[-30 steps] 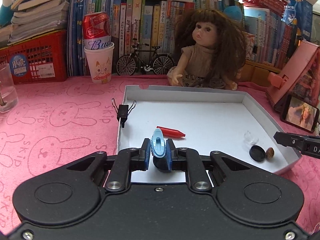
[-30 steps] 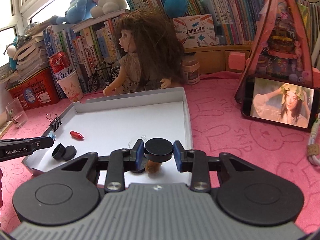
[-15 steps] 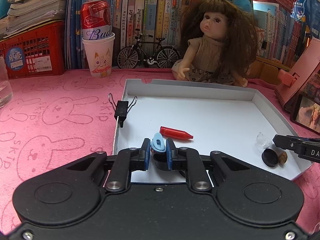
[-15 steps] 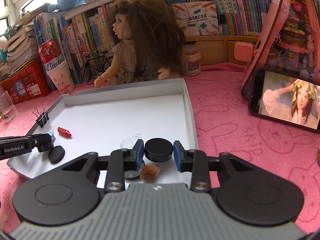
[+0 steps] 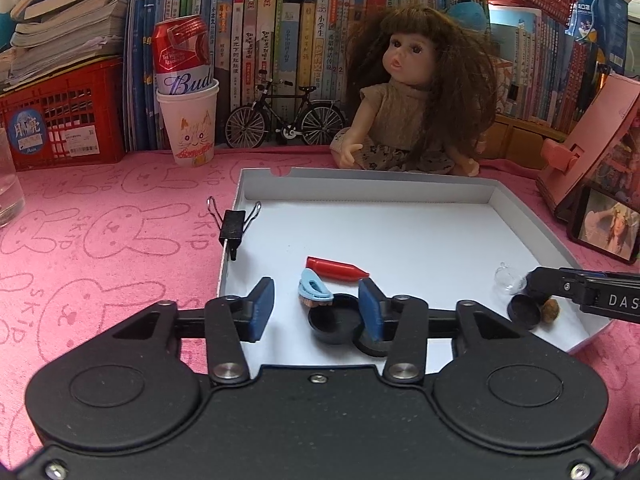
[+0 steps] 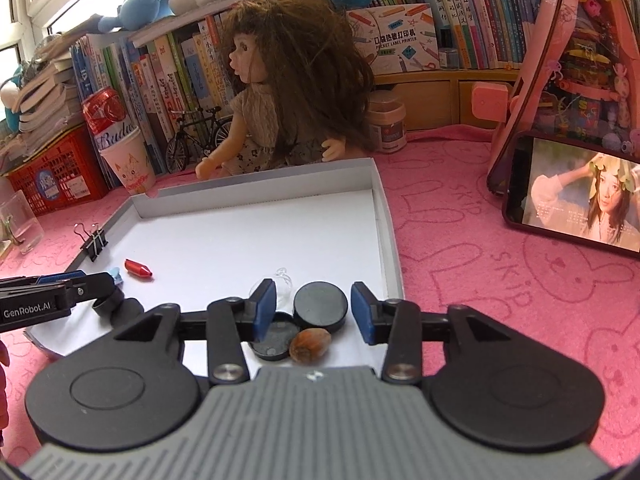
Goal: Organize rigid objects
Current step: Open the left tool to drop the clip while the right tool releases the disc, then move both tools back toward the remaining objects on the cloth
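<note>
A shallow white tray (image 5: 360, 190) (image 6: 386, 216) lies on the pink cloth. In the left wrist view my left gripper (image 5: 316, 312) is open over its near left corner; a small blue brush (image 5: 314, 289) lies free between the fingers, beside a black cap (image 5: 334, 322) and a red crayon (image 5: 336, 269). In the right wrist view my right gripper (image 6: 314, 314) is open around a black round lid (image 6: 320, 310); a second black lid (image 6: 272, 340), a brown nut (image 6: 310, 344) and a clear glass bead (image 6: 282, 282) lie close by.
A black binder clip (image 5: 232, 226) is clamped on the tray's left wall. A doll (image 5: 416, 104), a model bicycle (image 5: 284, 120), a paper cup holding a red can (image 5: 188, 120), a red basket (image 5: 60, 120) and books stand behind. A phone (image 6: 576, 192) leans at right.
Both grippers have opened. The left one let go of the blue brush, which now lies in the tray; the right one released the black lid onto the tray.
</note>
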